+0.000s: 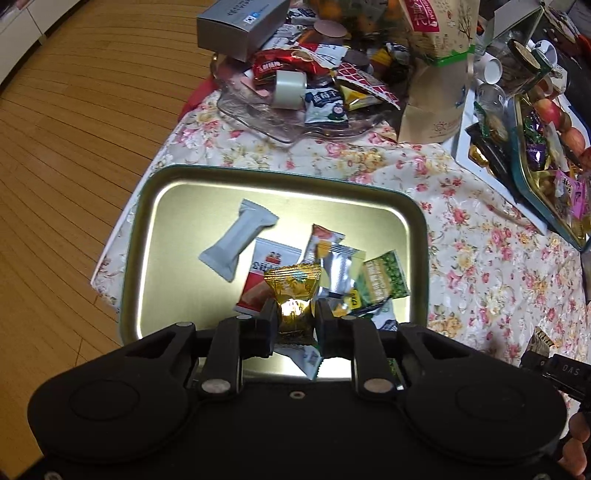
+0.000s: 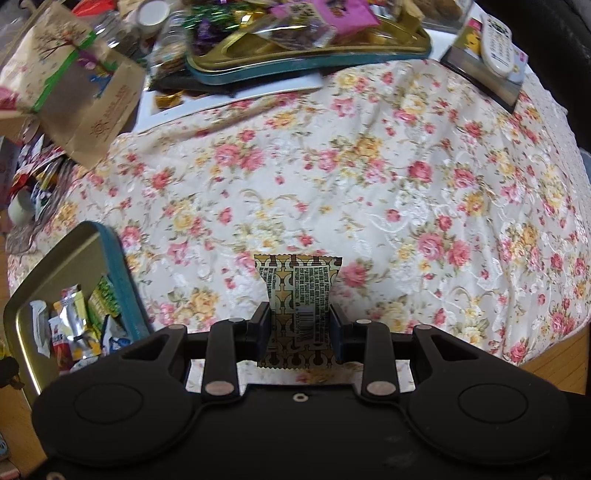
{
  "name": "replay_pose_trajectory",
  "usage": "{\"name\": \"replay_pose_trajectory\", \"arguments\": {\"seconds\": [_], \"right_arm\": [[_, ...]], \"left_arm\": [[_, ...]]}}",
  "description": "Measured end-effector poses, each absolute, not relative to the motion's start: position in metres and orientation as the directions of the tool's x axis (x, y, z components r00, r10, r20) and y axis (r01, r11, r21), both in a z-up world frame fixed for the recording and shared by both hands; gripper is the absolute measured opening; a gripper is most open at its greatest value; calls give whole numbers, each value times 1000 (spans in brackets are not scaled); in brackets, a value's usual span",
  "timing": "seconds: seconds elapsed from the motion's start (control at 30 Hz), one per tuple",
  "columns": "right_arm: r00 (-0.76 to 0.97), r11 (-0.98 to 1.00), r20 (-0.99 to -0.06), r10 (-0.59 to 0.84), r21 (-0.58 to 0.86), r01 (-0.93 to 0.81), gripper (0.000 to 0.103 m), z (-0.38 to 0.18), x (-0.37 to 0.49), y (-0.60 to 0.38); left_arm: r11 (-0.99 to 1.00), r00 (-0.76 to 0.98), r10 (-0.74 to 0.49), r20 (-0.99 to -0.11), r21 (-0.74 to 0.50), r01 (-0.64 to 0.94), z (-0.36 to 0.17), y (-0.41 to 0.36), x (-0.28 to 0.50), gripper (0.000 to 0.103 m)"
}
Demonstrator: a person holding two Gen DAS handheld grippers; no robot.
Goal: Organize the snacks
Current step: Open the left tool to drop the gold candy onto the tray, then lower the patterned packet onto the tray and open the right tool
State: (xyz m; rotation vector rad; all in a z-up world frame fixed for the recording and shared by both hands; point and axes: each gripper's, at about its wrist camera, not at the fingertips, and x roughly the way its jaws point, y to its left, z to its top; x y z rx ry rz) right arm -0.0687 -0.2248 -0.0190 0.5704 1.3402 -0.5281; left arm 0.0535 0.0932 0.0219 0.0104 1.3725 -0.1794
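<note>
Your left claw (image 1: 295, 320) hangs over the open tin tray (image 1: 416, 225), its black jaws flanking a crinkled gold foil candy (image 1: 293, 295); whether the pads actually press it cannot be told. Below it, on the tray's dull brass-coloured floor, lie a plain white pillow pack (image 1: 236, 242), a red-and-white wrapper (image 1: 260, 280), a silver foil sachet (image 1: 338, 269) and a green printed packet (image 1: 386, 282), loosely heaped toward the near right corner.

Your right claw (image 2: 300, 326) is closed on a flat cream-and-gold patterned snack packet (image 2: 297, 291), barcode side up, its crimped ends fanning out beyond the jaws above the floral cloth of the tabletop (image 2: 406, 177). The same teal-rimmed tray (image 2: 123, 273) sits just to the left of it.

Farther off, the tabletop is crowded: a clear glass dish (image 1: 258, 118) piled with wrapped sweets and a roll of tape (image 1: 290, 88), a grey carton (image 1: 240, 26), a kraft paper bag (image 1: 436, 74), and a second teal tin (image 2: 306, 62) brimming with purple and gold sweets. A remote control (image 2: 496, 44) rests at the far right corner.
</note>
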Motion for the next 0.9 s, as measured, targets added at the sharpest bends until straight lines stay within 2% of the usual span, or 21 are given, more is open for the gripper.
{"name": "replay_pose_trajectory", "arguments": {"seconds": [0.03,0.27,0.6,0.9], "right_arm": [[160,763,-987,-30,81,641,33,-18,-66,-218],[215,834,-977,-1,118,539,33,-4,-51,-172],[307,924,-945,117,216,314,34,24,-35,-101],[361,947,-920,153,240,211,44,46,-35,-76]], "left_arm": [[987,187,-114,-976,-91,130,21,95,54,33],[992,176,-103,-979,-88,89,17,109,56,34],[989,124,-123,-985,-112,92,8,109,54,34],[989,117,-114,-987,-102,105,6,108,54,33]]}}
